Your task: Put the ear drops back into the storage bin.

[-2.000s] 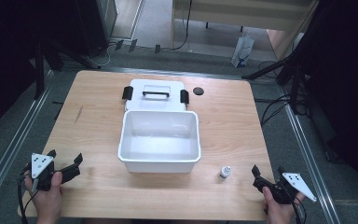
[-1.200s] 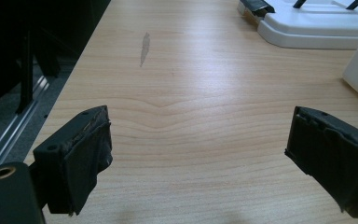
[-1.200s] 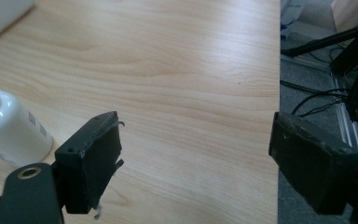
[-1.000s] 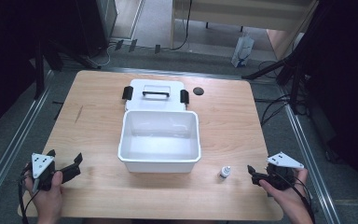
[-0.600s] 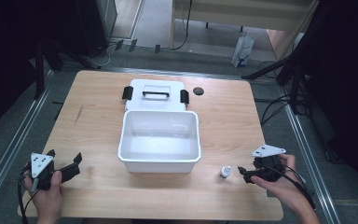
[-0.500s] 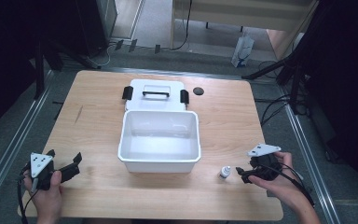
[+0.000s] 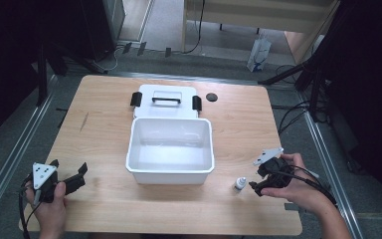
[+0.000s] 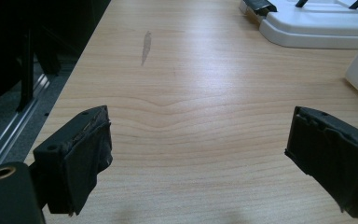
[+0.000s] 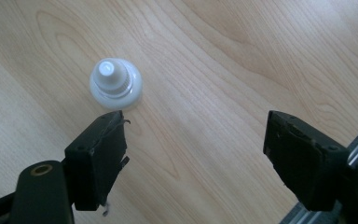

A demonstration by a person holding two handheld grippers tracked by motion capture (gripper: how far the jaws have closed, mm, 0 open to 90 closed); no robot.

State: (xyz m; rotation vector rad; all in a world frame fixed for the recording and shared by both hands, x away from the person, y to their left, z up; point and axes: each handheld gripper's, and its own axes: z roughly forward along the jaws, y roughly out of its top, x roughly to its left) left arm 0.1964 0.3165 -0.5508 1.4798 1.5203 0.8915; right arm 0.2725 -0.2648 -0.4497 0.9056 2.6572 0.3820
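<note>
Two grippers were in our hands. We held the left gripper low at the near left corner of the table, hand wrapped round its body, jaws pointing across the wood toward the tub. In the left gripper view its jaws stood wide apart with bare wood between them. We held the right gripper at the near right, hand behind it, tipped down and leftward toward the bottle. In the right gripper view its jaws were spread with nothing between them, and the bottle stood upright just beyond the tip of the left-hand jaw — near it, though we could not tell whether it touched. From above, the bottle stood on the wood just beside the gripper's tips, near the tub's front right corner.

We counted one bottle, small and white with a white cap; one white tub, open and empty; one white lid lying flat just behind the tub, with a black handle and two black clips; one small dark disc on the wood right of the lid.

The table was pale wood with a grey smear toward its left side. Round it ran grey floor with metal rails — dark stands and cables at the sides, and a white bag on the floor beyond.
</note>
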